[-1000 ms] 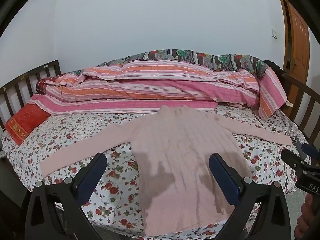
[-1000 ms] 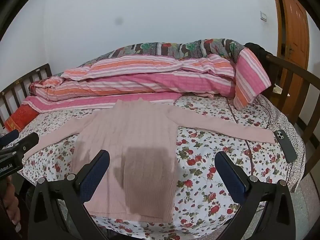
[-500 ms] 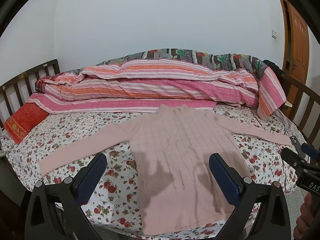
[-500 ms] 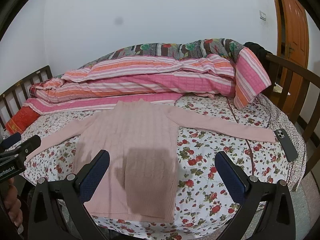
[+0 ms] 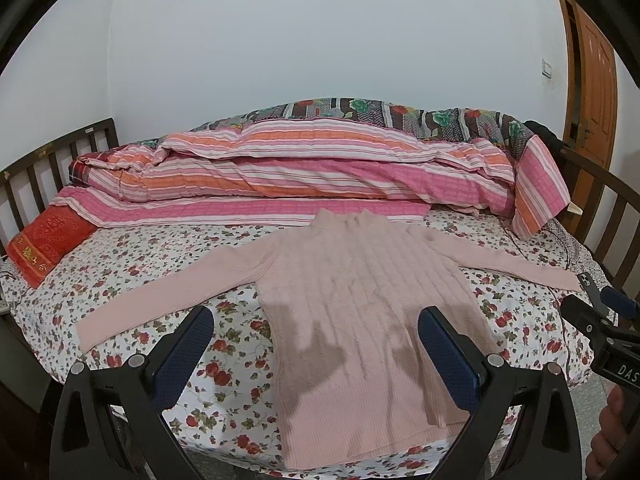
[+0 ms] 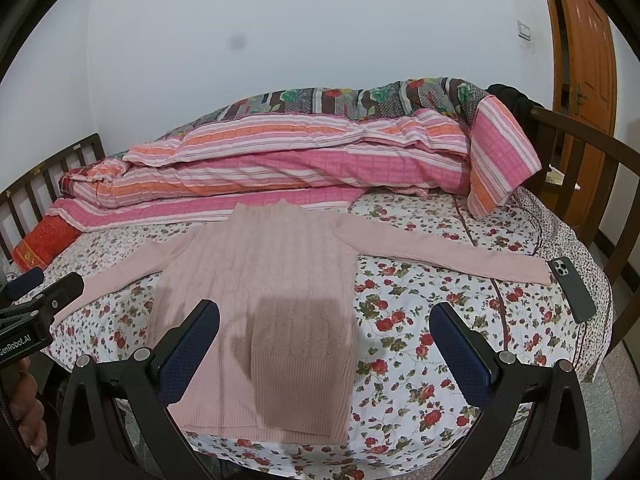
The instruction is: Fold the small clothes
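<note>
Across the near half of the bed [image 5: 132,248], as my left wrist camera shows it, the pink sweater [image 5: 360,304] lies flat on the floral sheet, collar toward the rolled striped quilt [image 5: 304,176] at the far edge, hem at the near edge, both sleeves stretched out toward the left and right edges. My left gripper [image 5: 316,344] hangs above the hem with its jaws spread wide and nothing between them; a red cushion [image 5: 48,244] sits at the far left corner. From the right wrist camera, the same sweater occupies the left and middle of the bed, its right sleeve [image 6: 444,252] ending just beside a dark phone [image 6: 572,288] near the right edge. My right gripper [image 6: 324,348] is likewise wide and empty, over the hem and the bare sheet beside it. I judge the task barely begun: the garment is spread and smoothed, but no sleeve is turned in and no fold made. Remaining, by my reading, are both sleeve folds and the body fold.
</note>
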Motion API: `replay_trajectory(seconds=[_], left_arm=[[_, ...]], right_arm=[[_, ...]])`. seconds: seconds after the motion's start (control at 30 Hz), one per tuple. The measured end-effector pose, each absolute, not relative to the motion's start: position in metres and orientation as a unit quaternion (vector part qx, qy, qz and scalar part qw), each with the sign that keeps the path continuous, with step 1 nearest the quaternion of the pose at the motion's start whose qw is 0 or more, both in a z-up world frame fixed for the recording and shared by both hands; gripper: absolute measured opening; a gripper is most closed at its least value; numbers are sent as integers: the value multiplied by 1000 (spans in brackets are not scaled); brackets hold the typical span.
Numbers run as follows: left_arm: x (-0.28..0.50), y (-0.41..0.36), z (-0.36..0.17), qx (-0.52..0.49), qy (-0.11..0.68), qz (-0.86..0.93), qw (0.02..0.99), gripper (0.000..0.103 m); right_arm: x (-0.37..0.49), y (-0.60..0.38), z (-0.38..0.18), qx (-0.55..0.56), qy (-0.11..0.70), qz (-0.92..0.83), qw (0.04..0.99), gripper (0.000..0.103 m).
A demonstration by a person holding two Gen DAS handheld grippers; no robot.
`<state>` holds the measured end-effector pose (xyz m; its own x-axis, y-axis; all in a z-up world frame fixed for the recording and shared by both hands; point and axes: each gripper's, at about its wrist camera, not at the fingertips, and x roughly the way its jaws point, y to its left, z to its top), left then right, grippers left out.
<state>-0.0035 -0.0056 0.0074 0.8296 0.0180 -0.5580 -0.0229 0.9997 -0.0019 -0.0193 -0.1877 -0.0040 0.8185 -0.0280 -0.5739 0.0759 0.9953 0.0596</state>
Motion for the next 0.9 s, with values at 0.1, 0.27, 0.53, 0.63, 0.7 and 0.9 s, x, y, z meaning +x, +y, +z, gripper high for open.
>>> replay_trajectory(seconds=[0.1,0.27,0.53,0.63,0.7,0.9], left_arm=[[-5,-8,7,-3,291,10,957,103],[-5,-8,7,-4,291,10,957,103],[-5,-8,8,-5,291,10,957,103],[-5,-8,8,-4,291,10,957,103],[-5,-7,8,-6,291,10,957,103],[-5,-10,7,-5,291,9,957,103]], right_arm=[[-20,-188,-4,40,299,-27,953,103],[-20,-188,-4,41,299,-27,953,103],[-21,-187,0,40,297,-28,954,103],[-21,-186,0,40,296,-28,954,103],[-21,-186,1,40,296,-27,954,103],[-21,-186,1,40,296,-28,954,103]])
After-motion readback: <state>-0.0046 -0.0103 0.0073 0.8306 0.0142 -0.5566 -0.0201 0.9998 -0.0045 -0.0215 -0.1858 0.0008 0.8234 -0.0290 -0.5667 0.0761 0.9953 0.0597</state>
